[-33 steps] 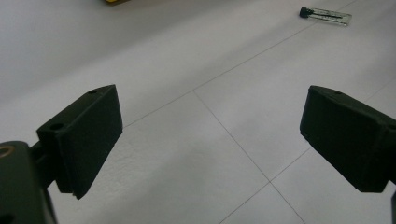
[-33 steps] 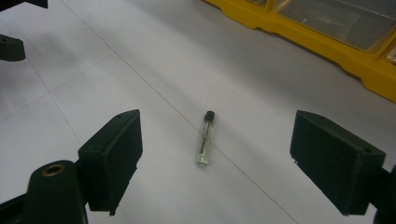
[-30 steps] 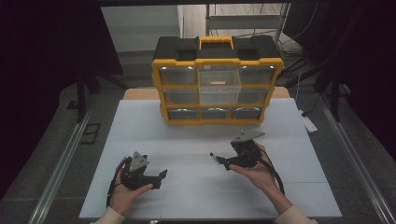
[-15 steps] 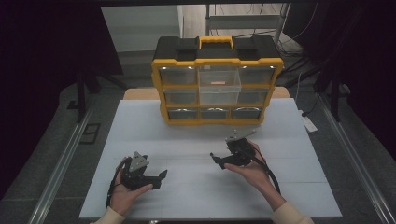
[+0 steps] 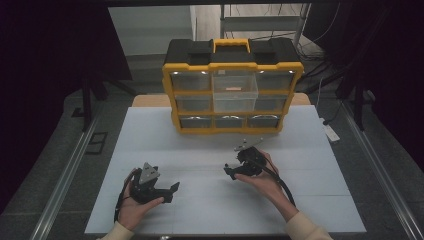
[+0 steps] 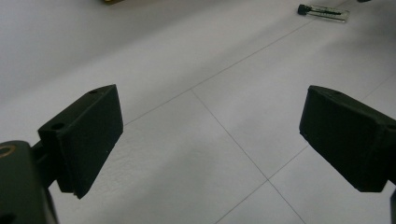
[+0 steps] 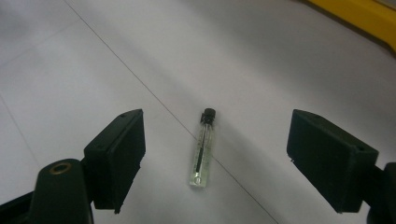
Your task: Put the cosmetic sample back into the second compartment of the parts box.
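Note:
A small clear glass vial (image 7: 204, 148) with a black cap lies flat on the white table, in the right gripper view. My right gripper (image 7: 219, 140) hovers just above it, open, one jaw on each side and neither touching it. In the high view my right gripper (image 5: 229, 171) is held right of the table's middle. The left gripper view shows the same vial (image 6: 324, 12) far off at the top right. My left gripper (image 6: 210, 126) is open over bare table. It sits low at the front left, left gripper (image 5: 170, 192), in a hand.
A yellow and black drawer organizer (image 5: 232, 125) stands at the back middle of the white table (image 5: 320, 200). Its top middle clear drawer (image 5: 235, 97) is pulled out, with a small orange thing inside. Metal rails run along both table sides.
My right gripper has moved a little to the left and away from me, still open. The left gripper has stayed where it was.

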Motion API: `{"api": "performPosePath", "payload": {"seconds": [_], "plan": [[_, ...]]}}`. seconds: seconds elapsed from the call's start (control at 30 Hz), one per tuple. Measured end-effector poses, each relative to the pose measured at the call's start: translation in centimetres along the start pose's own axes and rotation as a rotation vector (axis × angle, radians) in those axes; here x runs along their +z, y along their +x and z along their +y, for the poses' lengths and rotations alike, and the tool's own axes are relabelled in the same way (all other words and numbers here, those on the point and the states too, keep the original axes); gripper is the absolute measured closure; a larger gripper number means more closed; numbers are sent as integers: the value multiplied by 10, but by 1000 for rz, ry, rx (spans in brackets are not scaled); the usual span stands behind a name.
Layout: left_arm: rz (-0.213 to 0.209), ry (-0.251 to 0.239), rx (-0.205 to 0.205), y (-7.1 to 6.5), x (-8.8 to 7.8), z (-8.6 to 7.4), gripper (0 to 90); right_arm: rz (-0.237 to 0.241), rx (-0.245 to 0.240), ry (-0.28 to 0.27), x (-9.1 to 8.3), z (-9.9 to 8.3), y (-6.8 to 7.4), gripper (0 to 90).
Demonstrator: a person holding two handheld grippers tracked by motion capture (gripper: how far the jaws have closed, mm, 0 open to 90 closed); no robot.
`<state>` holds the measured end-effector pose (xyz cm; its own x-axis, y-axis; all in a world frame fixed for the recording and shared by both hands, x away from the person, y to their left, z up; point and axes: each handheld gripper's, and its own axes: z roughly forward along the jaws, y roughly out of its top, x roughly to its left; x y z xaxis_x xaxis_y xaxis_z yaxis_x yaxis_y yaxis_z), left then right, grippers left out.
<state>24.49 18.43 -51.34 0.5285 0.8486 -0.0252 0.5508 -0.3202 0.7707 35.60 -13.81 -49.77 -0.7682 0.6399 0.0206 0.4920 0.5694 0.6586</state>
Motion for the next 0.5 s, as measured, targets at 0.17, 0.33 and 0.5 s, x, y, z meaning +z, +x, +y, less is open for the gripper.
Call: {"api": "performPosePath", "payload": {"seconds": [0.17, 0.33, 0.5], "plan": [[0, 1, 1, 0, 0, 0, 67, -7, -12, 27, 8, 0, -1, 220], [1, 3, 5, 0, 0, 0, 67, -12, -12, 65, 18, -2, 0, 256], [1, 3, 4, 0, 0, 0, 68, -33, -42, 109, 26, -4, 4, 317]]}}
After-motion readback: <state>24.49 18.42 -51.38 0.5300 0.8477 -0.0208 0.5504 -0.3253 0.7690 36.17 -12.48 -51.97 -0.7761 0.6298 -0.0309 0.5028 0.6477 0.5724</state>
